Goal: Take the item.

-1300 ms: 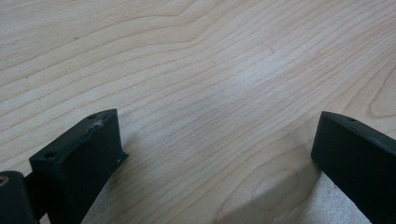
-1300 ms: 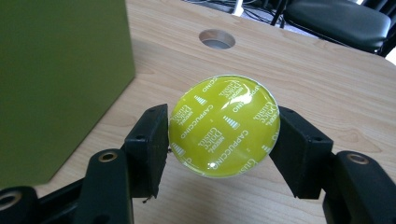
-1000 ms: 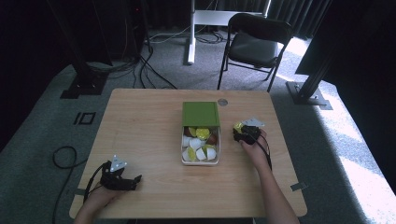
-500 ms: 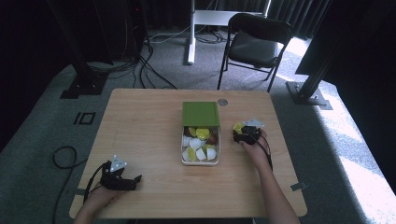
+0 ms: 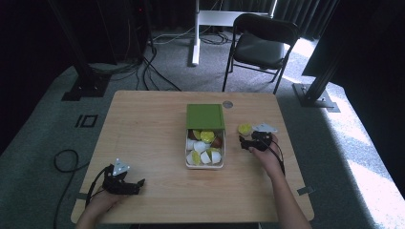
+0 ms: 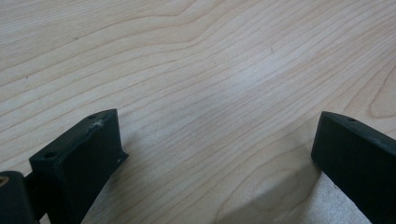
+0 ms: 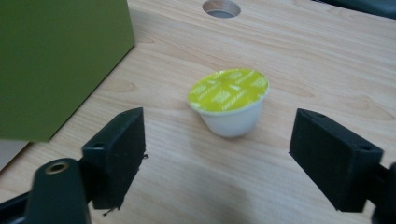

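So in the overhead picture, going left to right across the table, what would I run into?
Left gripper, held near the table's front left corner → white box of small capsules with its green lid slid back → yellow-topped capsule standing on the wood → right gripper, its jaws open and just behind that capsule.

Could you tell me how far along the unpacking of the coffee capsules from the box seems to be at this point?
Early, by the look of it. One yellow-lidded capsule stands upright on the table beside the green box. The right gripper has just been opening; its jaws now stand apart, clear of the capsule. Several capsules still lie in the box. The left gripper rests open near the table's front edge.
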`<state>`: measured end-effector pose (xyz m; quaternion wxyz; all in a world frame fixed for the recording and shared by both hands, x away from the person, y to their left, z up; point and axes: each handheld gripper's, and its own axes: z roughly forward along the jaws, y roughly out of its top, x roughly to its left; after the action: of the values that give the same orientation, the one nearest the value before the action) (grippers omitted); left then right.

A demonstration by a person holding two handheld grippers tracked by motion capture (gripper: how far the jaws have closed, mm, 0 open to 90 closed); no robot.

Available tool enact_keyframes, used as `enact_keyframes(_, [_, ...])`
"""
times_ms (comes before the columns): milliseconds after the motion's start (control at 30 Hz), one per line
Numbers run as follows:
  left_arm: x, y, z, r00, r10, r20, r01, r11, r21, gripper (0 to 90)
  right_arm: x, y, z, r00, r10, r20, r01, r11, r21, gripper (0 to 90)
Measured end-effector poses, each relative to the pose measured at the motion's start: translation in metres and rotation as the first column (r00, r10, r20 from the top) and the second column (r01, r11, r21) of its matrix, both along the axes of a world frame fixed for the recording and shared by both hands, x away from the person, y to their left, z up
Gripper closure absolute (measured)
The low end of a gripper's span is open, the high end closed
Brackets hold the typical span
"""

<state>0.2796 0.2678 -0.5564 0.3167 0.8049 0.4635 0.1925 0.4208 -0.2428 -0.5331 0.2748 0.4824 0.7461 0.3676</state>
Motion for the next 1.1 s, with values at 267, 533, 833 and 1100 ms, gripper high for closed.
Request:
enact_keyframes(267, [0.000, 0.000, 0.000, 1.0000, 0.000, 0.000, 0.000, 1.0000, 0.000, 2.8, -0.017, -0.008, -0.005, 0.9930, 0.117, -0.017, -0.117, 0.993, 0.005, 12.5])
enact_keyframes(533, [0.000, 0.000, 0.000, 1.0000, 0.000, 0.000, 0.000, 1.0000, 0.000, 2.8, -0.037, -0.011, -0.011, 0.9419, 0.326, -0.080, -0.329, 0.944, -0.030, 12.3])
enact_keyframes(833, [0.000, 0.000, 0.000, 1.0000, 0.000, 0.000, 0.000, 1.0000, 0.000, 2.8, -0.061, -0.014, -0.010, 0.8903, 0.444, -0.102, -0.445, 0.895, 0.011, 12.3])
enact_keyframes(1100, [0.000, 0.000, 0.000, 1.0000, 0.000, 0.000, 0.000, 1.0000, 0.000, 2.8, -0.081, -0.021, -0.014, 0.8405, 0.525, -0.132, -0.532, 0.847, -0.015, 13.5])
